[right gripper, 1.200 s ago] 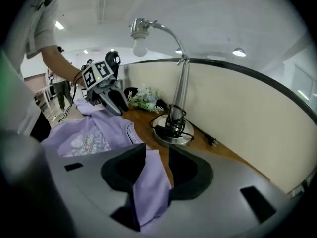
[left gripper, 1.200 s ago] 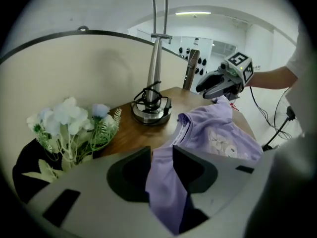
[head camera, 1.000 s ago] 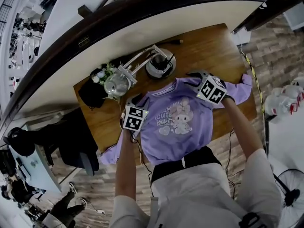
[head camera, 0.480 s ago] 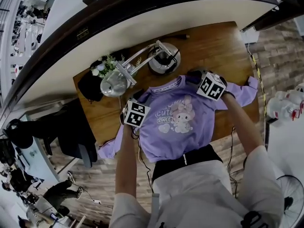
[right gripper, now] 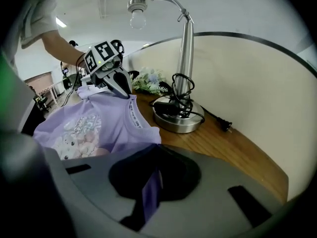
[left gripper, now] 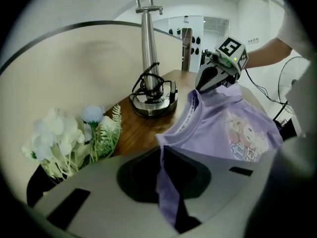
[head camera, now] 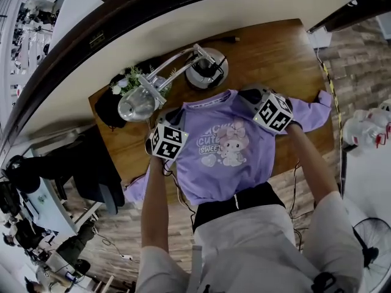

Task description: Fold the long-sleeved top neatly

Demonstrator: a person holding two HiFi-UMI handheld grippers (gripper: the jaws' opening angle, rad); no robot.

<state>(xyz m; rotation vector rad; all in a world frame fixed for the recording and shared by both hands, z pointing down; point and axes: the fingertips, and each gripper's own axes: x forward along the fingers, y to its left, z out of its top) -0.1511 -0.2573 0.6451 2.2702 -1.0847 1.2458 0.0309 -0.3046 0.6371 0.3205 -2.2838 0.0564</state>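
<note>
Left gripper (left gripper: pixel 163 162): jaws have just been closing and now pinch a thin fold of the lilac long-sleeved cotton top (head camera: pixel 226 157) at the shoulder beside the neckline. Right gripper (right gripper: pixel 152 167): jaws likewise just closed and are nearly together on a fold at the other shoulder.

Top lies front-up on the brown wooden table (head camera: pixel 275 54), neckline toward the round base of the silver desk lamp (head camera: pixel 204 72). Cloth rises in a small peak at each pinch. Chest print: pale cartoon rabbit with a bow, lettering and a heart beside it. Ribbed collar, printed band inside. Hem hangs over the near table edge. Left sleeve droops off the table's side; right sleeve is spread flat on the wood.
</note>
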